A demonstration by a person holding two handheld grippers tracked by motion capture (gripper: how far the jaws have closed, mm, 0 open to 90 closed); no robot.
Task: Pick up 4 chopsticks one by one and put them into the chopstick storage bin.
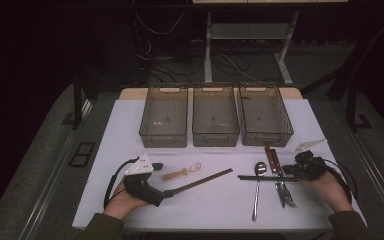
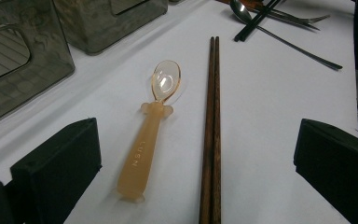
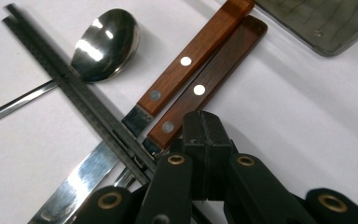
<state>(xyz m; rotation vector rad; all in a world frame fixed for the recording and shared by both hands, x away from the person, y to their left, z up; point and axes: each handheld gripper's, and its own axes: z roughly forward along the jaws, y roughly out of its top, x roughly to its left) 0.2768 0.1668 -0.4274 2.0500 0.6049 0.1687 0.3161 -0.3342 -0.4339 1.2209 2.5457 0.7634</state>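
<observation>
1. High view: the left gripper [image 1: 169, 192] lies low on the white table [image 1: 215, 200] with its tips at the near end of the pair of dark brown wooden chopsticks [image 1: 202, 180]. Just beyond the tips lies the translucent amber plastic baby spoon [image 1: 181, 173]. The right gripper [image 1: 292, 170] sits over the wooden-handled knife and fork [image 1: 279, 180]. The thin black metal chopsticks [image 1: 260, 177] run away from its tips across the long steel spoon [image 1: 258, 185]. Three empty smoky-grey plastic bins [image 1: 215, 120] stand well ahead of both grippers.

2. Left gripper view: the jaws stand wide apart. The amber spoon [image 2: 151, 135] and brown chopsticks [image 2: 210, 135] lie flat between them, ungripped.

3. Right gripper view: the jaws are pressed together with nothing between the pads [image 3: 204, 140]. Their tips rest just beside the darker wooden handle [image 3: 205, 88], near the black chopsticks [image 3: 74, 88].

4. Judgement: this looks like the approach before sorting cutlery into bins. Next, the left jaws should close on one item only; the right must open first.
</observation>
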